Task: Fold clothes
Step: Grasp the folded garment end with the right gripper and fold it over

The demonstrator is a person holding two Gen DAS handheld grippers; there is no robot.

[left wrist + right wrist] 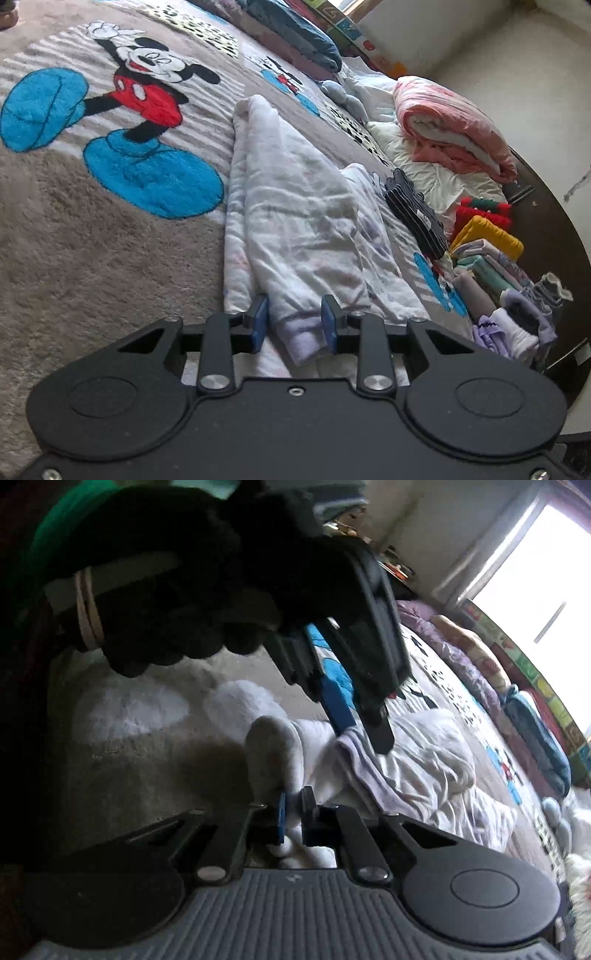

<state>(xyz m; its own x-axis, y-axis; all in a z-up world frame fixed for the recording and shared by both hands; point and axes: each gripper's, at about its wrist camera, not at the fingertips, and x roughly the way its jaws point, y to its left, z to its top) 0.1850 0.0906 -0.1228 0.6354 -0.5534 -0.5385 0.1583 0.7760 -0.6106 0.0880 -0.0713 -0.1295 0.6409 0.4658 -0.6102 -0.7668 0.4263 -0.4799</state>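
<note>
A white garment point(295, 221) with pale purple cuffs lies lengthwise on the Mickey Mouse blanket point(110, 240). My left gripper point(294, 321) straddles a folded sleeve end with a purple cuff point(306, 339); its blue pads sit on either side with small gaps, so it looks open. In the right wrist view, my right gripper point(292, 819) is shut on a bunched white part of the same garment point(275, 753). The left gripper point(354, 716) shows above it, held by a black-gloved hand point(177, 590), its tips at the purple hem point(354, 749).
Folded clothes point(487, 251) and socks point(517, 325) are stacked at the bed's right edge. A dark striped folded item point(413, 210) lies by the garment. A pink rolled quilt point(454, 129) and blue bedding point(295, 33) lie farther back. A bright window point(535, 565) is behind.
</note>
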